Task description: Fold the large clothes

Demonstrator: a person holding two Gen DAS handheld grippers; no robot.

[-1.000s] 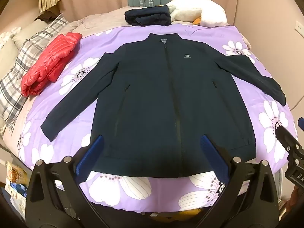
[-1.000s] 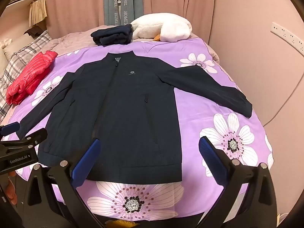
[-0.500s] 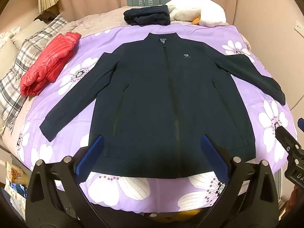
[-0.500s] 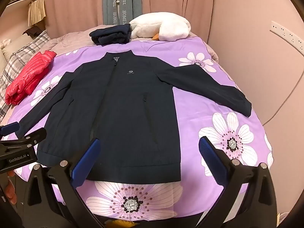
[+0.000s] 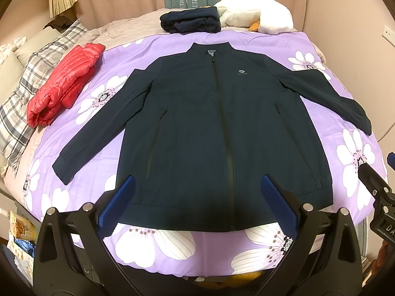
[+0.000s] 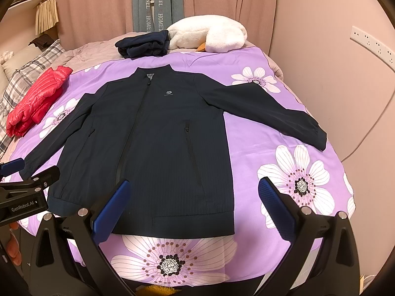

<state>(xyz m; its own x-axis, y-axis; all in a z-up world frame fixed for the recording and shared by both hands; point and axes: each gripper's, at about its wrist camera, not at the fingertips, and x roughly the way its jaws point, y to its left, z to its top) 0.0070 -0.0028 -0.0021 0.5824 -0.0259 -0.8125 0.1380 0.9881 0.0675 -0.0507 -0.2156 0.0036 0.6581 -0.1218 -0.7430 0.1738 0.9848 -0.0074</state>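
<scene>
So the jacket (image 5: 217, 133) was lying flat and zipped on the bed (image 5: 172, 244), collar away from the person, hem nearest, long axis running straight out from both grippers. Sleeves splayed out to either side. Left gripper (image 5: 197, 202) hovered over the hem left of the zip, fingers wide apart, holding nothing. Right gripper (image 6: 192, 207) was by the hem's right corner, also spread and empty. I'd guess the right sleeve (image 6: 266, 113) suits the right one, the left sleeve (image 5: 98, 128) the other.
</scene>
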